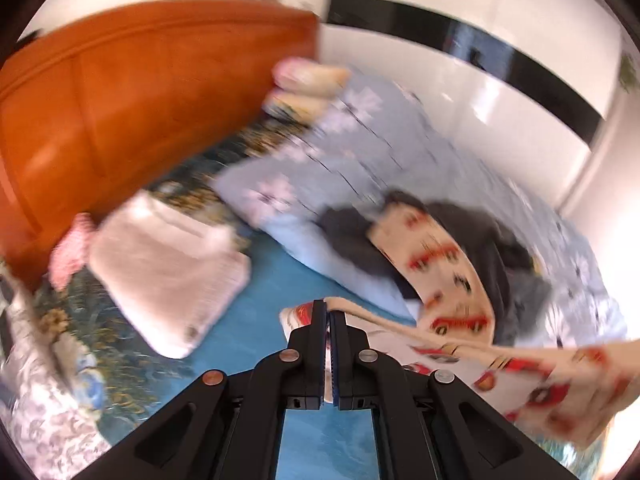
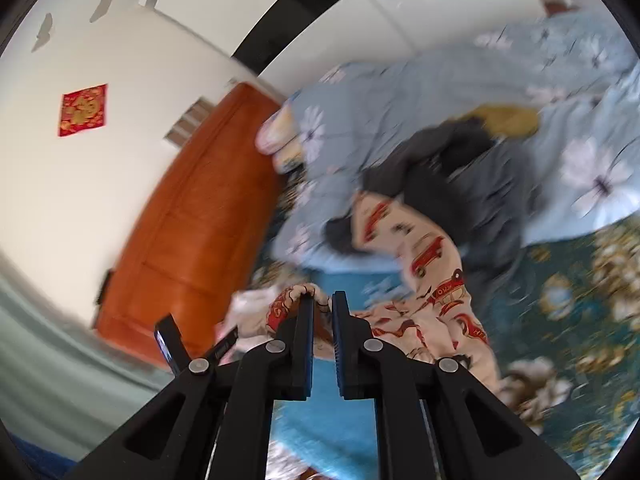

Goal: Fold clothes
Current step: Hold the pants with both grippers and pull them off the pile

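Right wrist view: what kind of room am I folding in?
Most likely a bedroom: an orange-brown wooden headboard, a rumpled pale blue floral duvet and stacked pillows on a bed.

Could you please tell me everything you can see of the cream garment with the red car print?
The car-print garment is soft cream cloth, apparently knit, printed with red cars. It is unfolded and creased, stretched between both grippers: the left gripper is shut on one edge, and the right gripper pinches a bunched edge. Its far end drapes over a dark garment lying on the blue floral quilt; its middle hangs above the blue sheet. Motion blur hides finer detail.
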A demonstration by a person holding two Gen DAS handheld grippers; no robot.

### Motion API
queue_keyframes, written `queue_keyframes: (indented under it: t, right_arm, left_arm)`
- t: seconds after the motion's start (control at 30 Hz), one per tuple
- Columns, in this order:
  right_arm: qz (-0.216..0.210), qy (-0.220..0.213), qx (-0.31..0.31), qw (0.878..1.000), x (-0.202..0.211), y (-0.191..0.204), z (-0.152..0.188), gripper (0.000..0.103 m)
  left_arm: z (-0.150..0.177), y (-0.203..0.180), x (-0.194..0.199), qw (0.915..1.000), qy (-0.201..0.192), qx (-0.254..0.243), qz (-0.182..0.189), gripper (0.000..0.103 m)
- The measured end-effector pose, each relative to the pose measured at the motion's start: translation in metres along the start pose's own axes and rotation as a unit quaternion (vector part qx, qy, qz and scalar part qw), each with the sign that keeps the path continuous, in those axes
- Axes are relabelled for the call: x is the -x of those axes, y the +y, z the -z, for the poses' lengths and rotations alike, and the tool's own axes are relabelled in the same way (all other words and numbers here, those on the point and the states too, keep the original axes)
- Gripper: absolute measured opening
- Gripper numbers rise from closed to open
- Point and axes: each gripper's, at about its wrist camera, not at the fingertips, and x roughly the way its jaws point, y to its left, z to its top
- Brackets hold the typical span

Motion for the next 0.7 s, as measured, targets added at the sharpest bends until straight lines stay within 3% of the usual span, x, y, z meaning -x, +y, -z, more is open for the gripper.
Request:
queue_keyframes:
  t: [0.07,0.23,0.33,0.43,0.57,0.7]
  right_arm:
    - [-0.025,0.017,0.008,1.000,-0.008,0.010,0.007,0.009]
    - [-0.160,0.078,0.041,0.983,-0.026,0.055,0.030,0.009]
    - [-0.207,0.097,0.056,0.972,-0.030,0.071,0.044,0.009]
    - [-0.236,0.102,0.061,0.964,-0.025,0.078,0.054,0.009]
    - [-0.216,0.067,0.032,0.974,0.002,0.049,0.058,0.009]
    - [-0.160,0.016,-0.031,0.986,0.044,-0.008,0.066,0.009]
  left_arm:
    - [-0.014,0.018,0.033,0.9991,-0.037,0.015,-0.016,0.002]
    - [-0.056,0.051,0.127,0.9881,-0.141,0.026,-0.056,0.002]
    - [-0.076,0.050,0.171,0.9779,-0.200,0.001,-0.059,0.002]
    - [-0.087,0.027,0.196,0.9715,-0.228,-0.045,-0.043,0.002]
    - [-0.079,-0.030,0.172,0.9732,-0.198,-0.117,0.004,0.002]
    - [-0.033,-0.094,0.101,0.9816,-0.061,-0.170,0.063,0.002]
